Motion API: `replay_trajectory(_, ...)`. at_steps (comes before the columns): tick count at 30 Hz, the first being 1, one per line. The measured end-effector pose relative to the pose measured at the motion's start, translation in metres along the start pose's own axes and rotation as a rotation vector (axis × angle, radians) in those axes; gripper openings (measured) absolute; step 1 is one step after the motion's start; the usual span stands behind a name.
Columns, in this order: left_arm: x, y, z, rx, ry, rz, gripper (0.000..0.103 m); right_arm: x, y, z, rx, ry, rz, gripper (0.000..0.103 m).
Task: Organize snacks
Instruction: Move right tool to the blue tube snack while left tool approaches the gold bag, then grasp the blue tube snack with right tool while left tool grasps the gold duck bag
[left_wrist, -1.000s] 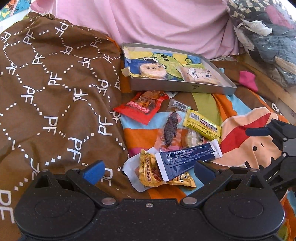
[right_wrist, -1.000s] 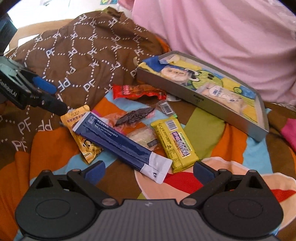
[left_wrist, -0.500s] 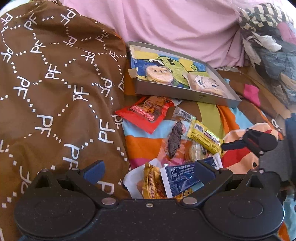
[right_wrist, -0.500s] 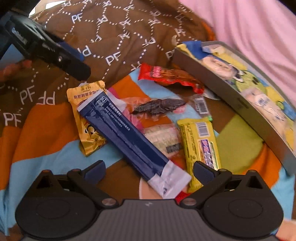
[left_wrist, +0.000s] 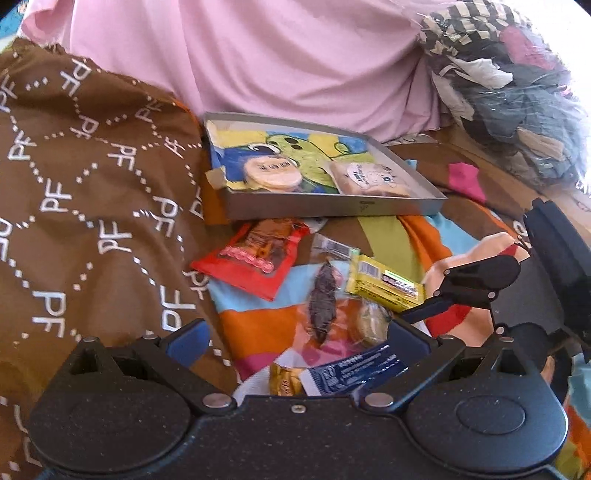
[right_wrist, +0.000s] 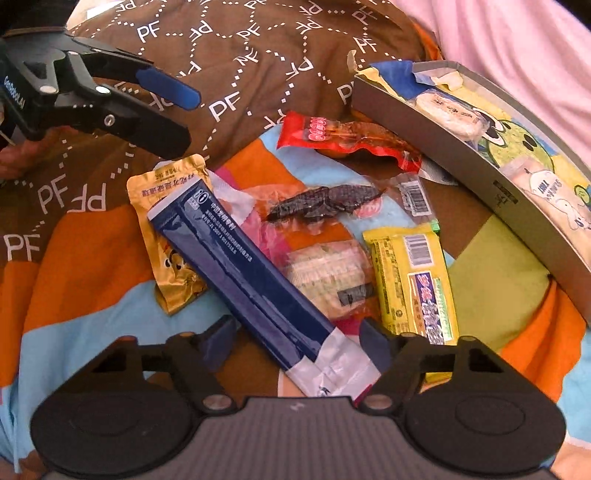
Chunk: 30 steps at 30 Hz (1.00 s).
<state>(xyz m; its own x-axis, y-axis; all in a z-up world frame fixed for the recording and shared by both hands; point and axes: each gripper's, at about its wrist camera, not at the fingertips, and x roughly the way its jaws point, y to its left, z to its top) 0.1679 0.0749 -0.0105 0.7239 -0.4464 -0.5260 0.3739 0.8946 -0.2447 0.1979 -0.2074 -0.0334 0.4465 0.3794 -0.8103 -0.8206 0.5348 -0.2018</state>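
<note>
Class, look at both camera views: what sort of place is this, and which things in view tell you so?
Probably a bedroom, with the snacks lying on a bed: the surface is a soft, rumpled cartoon-print sheet, a brown PF-patterned quilt lies bunched beside it, and pink bedding is heaped behind.

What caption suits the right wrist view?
Open right gripper straddles a blue packet among snacks beside a tray.

1. Your left wrist view looks forward over the left tool (left_wrist: 295, 343), low and close above the snack pile, with the grey tray (left_wrist: 332, 208) at frame centre.
2. Your right wrist view looks over the right tool (right_wrist: 295, 339), nearer still, with the tray (right_wrist: 480, 192) at upper right.
3. Both share the blue packet (left_wrist: 354, 373) (right_wrist: 243, 273), and each shows the other tool at its edge.
</note>
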Motion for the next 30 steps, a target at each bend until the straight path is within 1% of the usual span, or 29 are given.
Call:
replay_trajectory(3,0.001,-0.002,-0.001,0.010,-0.005,-0.028,0.102,-0.007,0.000,-0.005,0.040,0.006,-0.007,0.069)
replay_trajectory(5,0.000,-0.004,-0.003,0.030,-0.016,-0.050,0.102,-0.013,0.001,-0.010,0.072,0.015,-0.007,0.059)
replay_trajectory(8,-0.001,-0.008,-0.003,0.058,-0.018,-0.088,0.102,-0.022,0.004,-0.015,0.091,0.030,-0.021,0.053)
replay_trajectory(11,0.001,-0.013,-0.002,0.108,-0.002,-0.127,0.102,-0.029,0.006,-0.020,0.126,0.043,-0.051,0.053)
replay_trajectory(13,0.005,-0.016,-0.001,0.146,0.035,-0.170,0.102,-0.033,0.005,-0.027,0.147,0.049,-0.054,0.053)
replay_trajectory(15,0.009,-0.017,-0.001,0.195,0.069,-0.194,0.101,-0.037,0.002,-0.033,0.163,0.039,-0.057,0.057)
replay_trajectory(17,0.014,-0.017,-0.001,0.235,0.099,-0.198,0.101,-0.040,-0.001,-0.034,0.154,0.021,-0.054,0.068)
replay_trajectory(20,0.020,-0.013,-0.002,0.257,0.146,-0.206,0.101,-0.041,-0.004,-0.030,0.113,0.000,-0.032,0.081)
replay_trajectory(22,0.025,-0.009,-0.003,0.255,0.167,-0.208,0.101,-0.035,-0.007,-0.024,0.086,0.001,-0.008,0.081)
replay_trajectory(25,0.029,-0.007,-0.004,0.264,0.198,-0.233,0.101,-0.024,-0.011,-0.014,0.046,0.008,0.022,0.080)
replay_trajectory(26,0.031,-0.008,-0.004,0.280,0.209,-0.241,0.101,-0.020,-0.013,-0.012,0.044,0.006,0.037,0.077)
replay_trajectory(28,0.035,-0.009,-0.005,0.321,0.229,-0.257,0.101,-0.013,-0.019,-0.009,0.058,0.011,0.073,0.075)
replay_trajectory(29,0.037,-0.009,-0.006,0.341,0.245,-0.268,0.101,-0.010,-0.022,-0.009,0.071,0.017,0.094,0.066)
replay_trajectory(30,0.039,-0.009,-0.006,0.355,0.259,-0.276,0.100,-0.007,-0.023,-0.010,0.082,0.022,0.114,0.062)
